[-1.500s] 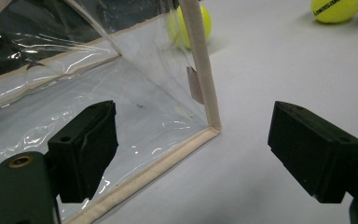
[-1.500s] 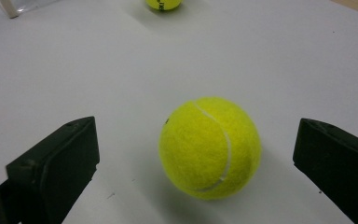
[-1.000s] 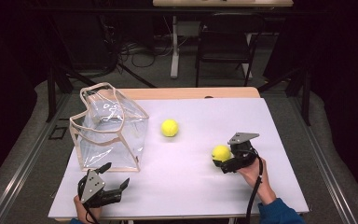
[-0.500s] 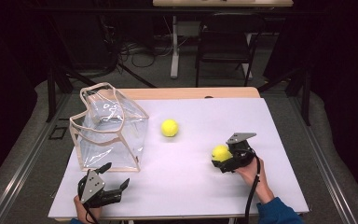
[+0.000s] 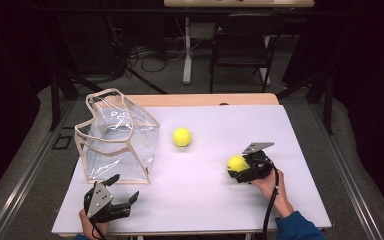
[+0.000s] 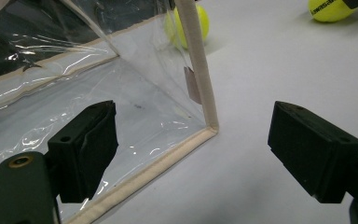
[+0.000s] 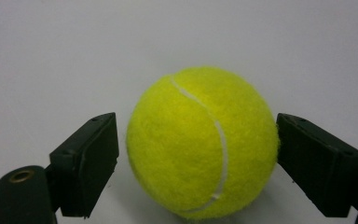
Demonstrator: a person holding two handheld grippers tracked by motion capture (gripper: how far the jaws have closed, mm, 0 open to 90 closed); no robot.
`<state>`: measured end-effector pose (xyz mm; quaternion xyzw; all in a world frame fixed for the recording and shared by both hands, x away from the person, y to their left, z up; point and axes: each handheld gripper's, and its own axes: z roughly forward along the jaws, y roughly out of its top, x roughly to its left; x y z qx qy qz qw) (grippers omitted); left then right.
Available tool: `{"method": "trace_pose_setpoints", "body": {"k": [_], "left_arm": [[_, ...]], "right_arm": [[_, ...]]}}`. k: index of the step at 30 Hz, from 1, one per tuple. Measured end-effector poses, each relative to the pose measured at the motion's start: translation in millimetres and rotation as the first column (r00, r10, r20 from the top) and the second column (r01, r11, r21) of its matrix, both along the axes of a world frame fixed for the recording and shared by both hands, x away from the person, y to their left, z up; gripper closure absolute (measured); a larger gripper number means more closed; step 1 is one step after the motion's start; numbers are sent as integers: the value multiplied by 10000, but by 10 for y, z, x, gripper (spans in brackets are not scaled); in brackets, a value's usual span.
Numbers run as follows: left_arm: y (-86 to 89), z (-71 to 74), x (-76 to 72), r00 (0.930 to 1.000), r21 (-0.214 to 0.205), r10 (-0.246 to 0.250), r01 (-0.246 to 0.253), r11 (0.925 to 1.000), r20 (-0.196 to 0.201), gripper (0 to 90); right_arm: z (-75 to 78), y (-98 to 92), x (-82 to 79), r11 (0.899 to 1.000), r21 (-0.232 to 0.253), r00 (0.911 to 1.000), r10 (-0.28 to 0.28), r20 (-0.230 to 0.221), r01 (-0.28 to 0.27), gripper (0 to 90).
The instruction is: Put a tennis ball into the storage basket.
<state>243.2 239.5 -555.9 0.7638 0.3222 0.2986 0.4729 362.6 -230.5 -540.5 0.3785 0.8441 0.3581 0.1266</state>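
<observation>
Counting what lies on your white bench [image 5: 205,200], you have two yellow tennis balls and one clear plastic bag, plus a tool in each hand. Your right tool [image 5: 236,169] sits at the right side of the bench with the nearer tennis ball [image 7: 203,142] between its jaws; those jaws have just been closing in, and in the right gripper view the right pad meets the ball's side while a thin gap remains at the left pad, so the ball is bracketed, resting on the bench, rather than firmly clamped. That ball is bright fuzzy yellow-green with a curved white seam running down its face. The second tennis ball [image 5: 182,136] lies free near the middle of the bench, well apart from the first and just right of the bag [image 5: 117,142]. The bag stands upright at the left, transparent with beige trim along its edges and rim, its mouth open upward. Your left tool [image 5: 125,202] rests at the near left edge, jaws spread wide and gripping nothing, pointing at the bag's lower corner [image 6: 209,128].
</observation>
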Motion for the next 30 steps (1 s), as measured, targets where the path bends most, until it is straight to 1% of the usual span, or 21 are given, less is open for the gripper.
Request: {"method": "trace_pose_setpoints", "body": {"k": [2, 6, 13, 15, 16, 18, 20, 21, 30], "left_arm": [[-6, -4, 1, 10000, -43, 15, -15, 10000, 4, 159], [-5, -4, 2, 10000, -41, 14, -14, 10000, 1, 159], [-8, -5, 2, 10000, -44, 28, -28, 10000, -9, 159], [-1, -3, 4, 10000, -42, 6, -6, 10000, -28, 159], [0, -1, 4, 10000, 0, 14, -14, 10000, -2, 159], [-7, -6, 5, 10000, -77, 20, -20, 10000, -10, 159], [-2, -6, 7, 10000, -46, 11, -11, 10000, -30, 159], [1, -4, 7, 10000, -37, 3, -3, 10000, -22, 159], [-2, -6, 9, 10000, -55, 32, -32, 10000, -9, 159]], "right_arm": [[-10, 2, 6, 10000, -25, 9999, 12, -123, -12, 165], [-21, 6, 12, 9999, -155, 9999, -57, -110, 56, 243], [-12, 9, 11, 9998, -214, 9999, -12, -122, 9, 255], [-4, 10, 7, 9997, -245, 10000, -16, -16, 16, 256], [-1, 12, 7, 9996, -264, 10000, -15, -15, 14, 256], [-1, 15, 5, 9996, -273, 10000, 14, -21, -14, 256], [11, 20, -3, 9995, -316, 10000, 19, 5, -19, 257], [19, 18, -4, 9995, -330, 10000, 31, 65, -29, 257], [61, 11, -26, 9994, -330, 9998, 59, 183, -53, 258]]}}
